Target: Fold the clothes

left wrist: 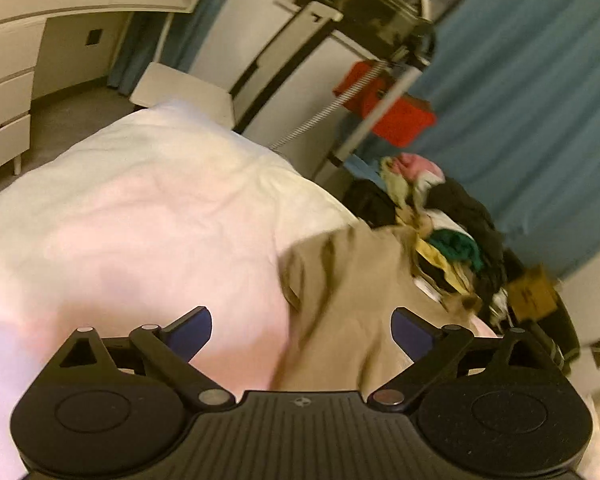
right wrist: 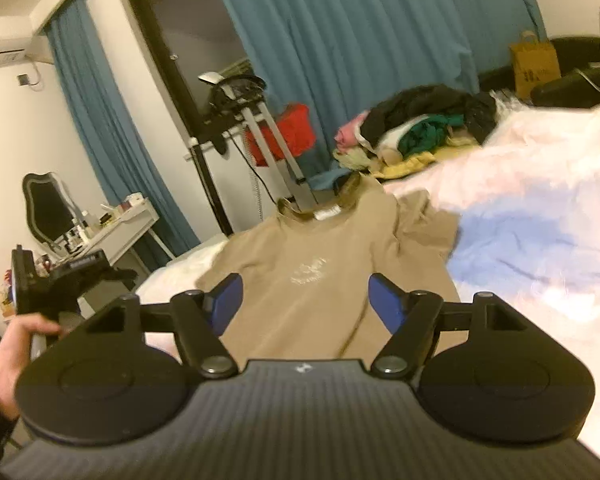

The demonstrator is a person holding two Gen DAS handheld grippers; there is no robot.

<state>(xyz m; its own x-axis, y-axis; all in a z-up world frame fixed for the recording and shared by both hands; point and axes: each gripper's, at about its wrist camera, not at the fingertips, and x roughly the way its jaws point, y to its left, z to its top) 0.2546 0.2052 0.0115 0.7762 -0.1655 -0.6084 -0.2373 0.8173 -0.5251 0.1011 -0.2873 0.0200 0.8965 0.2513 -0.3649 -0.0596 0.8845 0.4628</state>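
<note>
A tan T-shirt (right wrist: 324, 252) with a pale chest print lies spread on the white bed (right wrist: 540, 200), collar pointing away from me. My right gripper (right wrist: 306, 300) hovers open above its lower part, nothing between the blue pads. In the left wrist view the same tan T-shirt (left wrist: 348, 292) lies rumpled ahead and to the right. My left gripper (left wrist: 302, 328) is open above the bed (left wrist: 140, 220), its right pad over the shirt's edge. In the right wrist view a hand (right wrist: 8, 356) holds the left gripper's body (right wrist: 60, 280) at the far left.
A heap of mixed clothes (right wrist: 420, 124) sits at the far end of the bed, also seen as a clothes pile (left wrist: 448, 240). A treadmill (right wrist: 256, 128) with a red cloth, blue curtains (right wrist: 360, 40), a dressing table (right wrist: 116, 228) and a white dresser (left wrist: 8, 80) surround the bed.
</note>
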